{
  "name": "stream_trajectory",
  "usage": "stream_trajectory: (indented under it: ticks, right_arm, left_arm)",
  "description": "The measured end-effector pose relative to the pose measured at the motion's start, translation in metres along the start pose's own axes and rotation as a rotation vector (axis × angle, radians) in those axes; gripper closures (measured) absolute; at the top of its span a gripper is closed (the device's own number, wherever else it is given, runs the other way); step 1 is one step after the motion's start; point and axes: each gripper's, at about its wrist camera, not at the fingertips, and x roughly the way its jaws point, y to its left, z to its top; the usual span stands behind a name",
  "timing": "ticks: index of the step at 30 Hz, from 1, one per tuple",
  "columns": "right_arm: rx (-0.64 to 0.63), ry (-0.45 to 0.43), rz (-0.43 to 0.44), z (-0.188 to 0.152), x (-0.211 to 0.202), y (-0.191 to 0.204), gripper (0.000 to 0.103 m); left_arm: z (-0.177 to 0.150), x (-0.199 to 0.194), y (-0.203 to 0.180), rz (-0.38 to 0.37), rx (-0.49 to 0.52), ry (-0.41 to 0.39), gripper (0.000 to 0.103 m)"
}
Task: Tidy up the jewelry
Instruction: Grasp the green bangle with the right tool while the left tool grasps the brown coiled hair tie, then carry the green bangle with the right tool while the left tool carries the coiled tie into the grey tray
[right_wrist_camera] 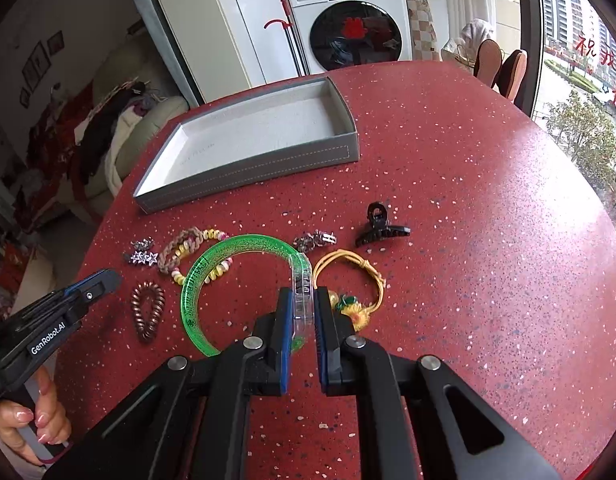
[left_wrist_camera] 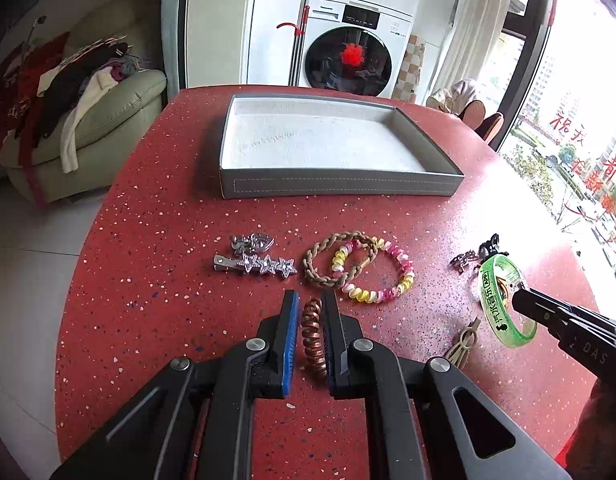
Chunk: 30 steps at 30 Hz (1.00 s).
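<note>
Left wrist view shows the grey tray (left_wrist_camera: 340, 184) at the far side of the red surface (left_wrist_camera: 147, 280) with nothing in it, so by my judgement the sorting has barely begun: every piece is still outside the tray. Lying loose in a row near the camera are a star hair clip (left_wrist_camera: 255, 265), a braided tan bracelet (left_wrist_camera: 340, 258) overlapping a pink and yellow coil bracelet (left_wrist_camera: 378, 274), and, in the right wrist view, a black claw clip (right_wrist_camera: 382, 226) and a yellow cord bracelet (right_wrist_camera: 350, 280).

The left gripper (left_wrist_camera: 310, 304) is narrowed to a small gap with the copper spiral hair tie (left_wrist_camera: 312, 336) standing between its fingers; whether the pads actually press it I cannot tell, and in the right wrist view the tie looks to rest on the surface.

The right gripper (right_wrist_camera: 299, 300) is clenched on the green bangle (right_wrist_camera: 211, 264), pinching its clear section, with the ring tilted up off the surface. Both pieces sit well short of the tray.
</note>
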Motion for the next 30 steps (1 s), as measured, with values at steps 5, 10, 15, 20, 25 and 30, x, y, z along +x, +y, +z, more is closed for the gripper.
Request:
stream_trajectory:
  ticks: [5, 10, 15, 20, 25, 30]
  right_arm:
    - [-0.014, -0.023, 0.018, 0.026, 0.001, 0.004, 0.092]
    - [-0.016, -0.015, 0.056, 0.021, 0.007, 0.01, 0.092]
    - [-0.018, 0.002, 0.066, 0.008, 0.01, 0.011, 0.092]
    - [0.006, 0.0, 0.071, 0.003, 0.009, 0.004, 0.092]
    - [0.016, 0.001, 0.07, 0.0, 0.008, 0.001, 0.092]
    - [0.01, 0.003, 0.07, 0.002, 0.01, 0.002, 0.092]
  left_arm:
    - [0.019, -0.004, -0.001, -0.02, 0.013, -0.006, 0.072]
    - [0.012, -0.002, 0.002, 0.0, -0.002, 0.021, 0.072]
    - [-0.01, 0.001, 0.006, 0.059, -0.04, 0.026, 0.0]
    - [-0.014, 0.009, 0.006, 0.136, 0.007, 0.037, 0.0]
    - [-0.014, 0.034, 0.007, 0.138, 0.037, 0.124, 0.013]
    - [-0.018, 0.039, -0.006, 0.111, 0.112, 0.118, 0.074]
